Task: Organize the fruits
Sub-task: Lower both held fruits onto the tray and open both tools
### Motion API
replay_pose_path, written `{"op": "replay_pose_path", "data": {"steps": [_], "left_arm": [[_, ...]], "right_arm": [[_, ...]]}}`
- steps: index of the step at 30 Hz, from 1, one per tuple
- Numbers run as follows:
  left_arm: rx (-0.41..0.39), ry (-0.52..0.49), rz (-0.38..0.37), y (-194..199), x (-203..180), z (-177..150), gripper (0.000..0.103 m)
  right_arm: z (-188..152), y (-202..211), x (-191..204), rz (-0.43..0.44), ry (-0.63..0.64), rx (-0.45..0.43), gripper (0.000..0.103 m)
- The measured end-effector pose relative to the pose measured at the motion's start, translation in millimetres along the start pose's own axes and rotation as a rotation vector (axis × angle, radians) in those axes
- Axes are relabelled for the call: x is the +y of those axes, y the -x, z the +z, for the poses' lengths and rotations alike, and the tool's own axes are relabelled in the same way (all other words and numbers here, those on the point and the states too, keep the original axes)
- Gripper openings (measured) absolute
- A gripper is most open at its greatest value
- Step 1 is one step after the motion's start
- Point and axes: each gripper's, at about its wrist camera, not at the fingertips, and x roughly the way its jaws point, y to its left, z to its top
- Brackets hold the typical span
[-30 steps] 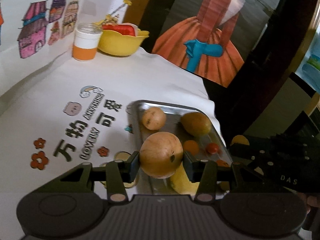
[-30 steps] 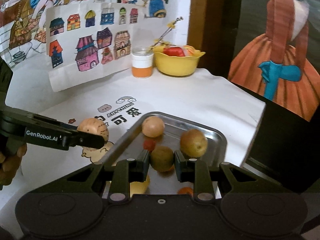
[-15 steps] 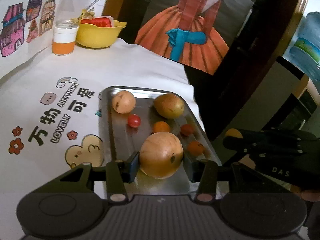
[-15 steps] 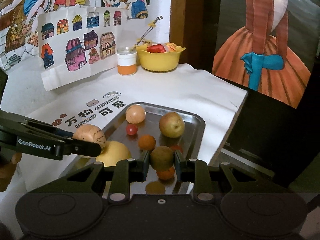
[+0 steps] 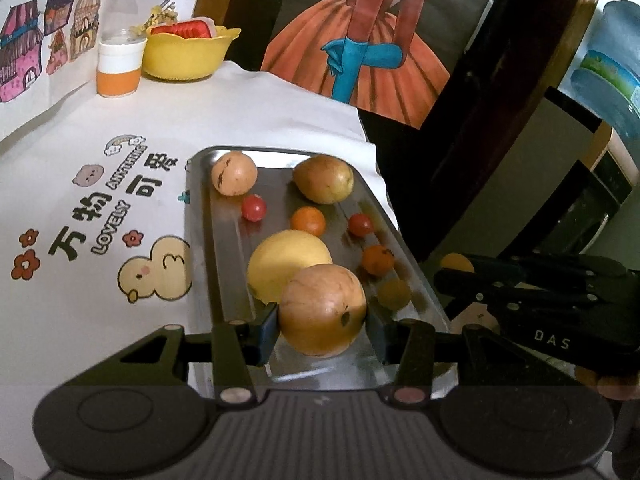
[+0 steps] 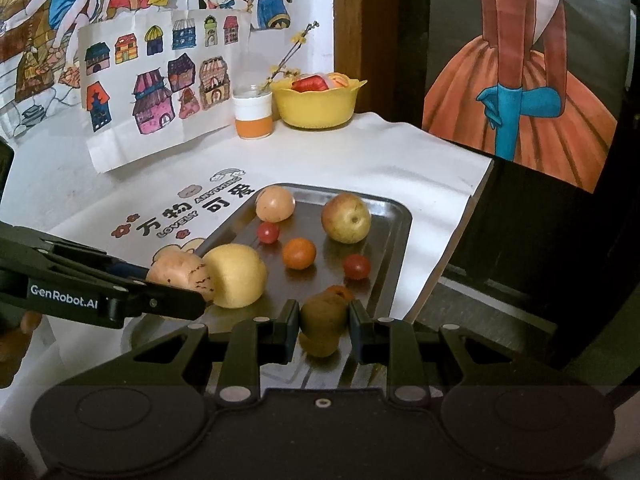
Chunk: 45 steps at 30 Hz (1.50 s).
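Observation:
A metal tray (image 5: 200,216) (image 6: 401,216) lies on the white printed cloth. My left gripper (image 5: 323,326) is shut on a big tan round fruit (image 5: 322,308) (image 6: 180,274), held low over the tray's near end beside a large yellow fruit (image 5: 286,258) (image 6: 236,274). My right gripper (image 6: 324,322) is shut on a brown-green kiwi-like fruit (image 6: 323,314) over the tray's near right part. Farther back on the tray lie a pale peach fruit (image 5: 234,173), a yellow-green fruit (image 5: 323,179), two cherry tomatoes (image 5: 253,208) and small oranges (image 5: 307,221).
A yellow bowl (image 6: 318,106) with red fruit and a white-and-orange cup (image 6: 253,116) stand at the table's far corner by the drawings. The cloth's right edge (image 6: 468,216) drops off close to the tray. A dark door frame and a water bottle (image 5: 612,80) are beyond.
My left gripper carried the tan fruit from the tray's left rim to over its near end. The right gripper drew back with the kiwi-like fruit toward the tray's near end.

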Motion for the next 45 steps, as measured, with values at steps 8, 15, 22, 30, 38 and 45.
{"op": "replay_pose_path", "data": {"steps": [8,15,22,30,38,45], "left_arm": [[0.033,-0.005,0.007,-5.4,-2.4,-12.8,0.051],[0.060,-0.009,0.008,-13.1,-3.9,-19.7,0.051],[0.063,-0.007,0.013,-17.0,-5.2,-22.0,0.051],[0.056,-0.008,0.021,-18.0,-4.9,-21.3,0.051],[0.055,-0.007,0.023,-18.8,-4.1,-20.8,0.051],[0.053,0.001,0.028,-19.8,-1.1,-16.6,0.051]], "right_arm": [[-13.3,-1.0,3.5,0.010,-0.019,0.016,0.028],[-23.5,-2.6,5.6,0.015,-0.042,0.029,0.028],[-30.6,-3.9,5.1,0.009,-0.059,0.032,0.028],[-33.5,-5.2,8.4,0.010,-0.062,0.027,0.028],[-35.6,-11.0,9.9,0.012,-0.087,0.030,0.028],[-37.5,-16.2,8.7,0.014,-0.110,0.030,0.028]]}}
